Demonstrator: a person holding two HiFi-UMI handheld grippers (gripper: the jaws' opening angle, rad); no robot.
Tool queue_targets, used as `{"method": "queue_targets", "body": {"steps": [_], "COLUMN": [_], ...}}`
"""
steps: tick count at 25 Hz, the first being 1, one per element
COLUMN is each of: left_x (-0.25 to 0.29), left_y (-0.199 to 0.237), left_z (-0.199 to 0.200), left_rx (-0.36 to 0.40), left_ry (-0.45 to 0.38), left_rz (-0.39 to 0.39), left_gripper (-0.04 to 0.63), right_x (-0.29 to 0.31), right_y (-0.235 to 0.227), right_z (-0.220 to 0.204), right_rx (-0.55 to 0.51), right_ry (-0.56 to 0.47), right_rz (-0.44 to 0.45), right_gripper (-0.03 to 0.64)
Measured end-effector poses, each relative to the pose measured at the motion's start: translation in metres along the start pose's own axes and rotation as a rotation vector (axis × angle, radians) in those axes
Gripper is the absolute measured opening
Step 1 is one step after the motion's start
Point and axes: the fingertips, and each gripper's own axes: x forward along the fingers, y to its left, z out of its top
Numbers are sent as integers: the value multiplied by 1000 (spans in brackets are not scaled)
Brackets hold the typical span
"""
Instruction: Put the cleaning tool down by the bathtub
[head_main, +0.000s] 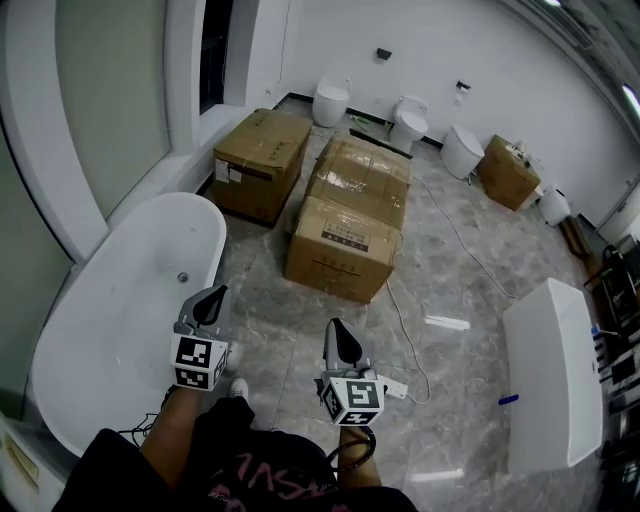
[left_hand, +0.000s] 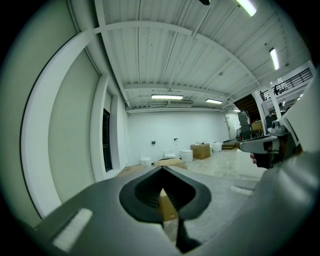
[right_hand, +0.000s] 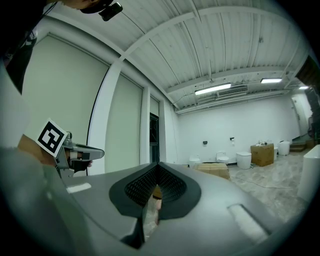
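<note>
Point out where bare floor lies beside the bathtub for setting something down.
Bare floor lies between the bathtub and the nearest cardboard box. Further right, a cable and a small white strip clutter the tiles; more boxes crowd the tub's far end.

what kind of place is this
Likely a storeroom or showroom for bathroom fixtures, not a finished bathroom: a loose freestanding bathtub, a row of unplumbed-looking toilets, and big sealed cardboard boxes standing about.

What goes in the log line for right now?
left hand-held gripper: shut, empty | right hand-held gripper: shut, empty | bathtub: on left side | cleaning tool: not seen
</note>
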Motion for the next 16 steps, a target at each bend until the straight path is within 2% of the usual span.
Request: {"method": "queue_targets", "body": {"steps": [9, 16], "left_x": [-8, -6], "left_y": [5, 7], "left_z": [-1, -4], "left_rx": [-2, -9], "left_ry": [3, 10], "left_rz": [40, 38], "left_gripper": [0, 0], "right_x": [-2, 4], "right_y": [4, 4], "right_z": [1, 1], "right_rx": [-1, 2], "right_ry": [0, 4], "right_rz": [10, 10], "right_gripper": [21, 21]}}
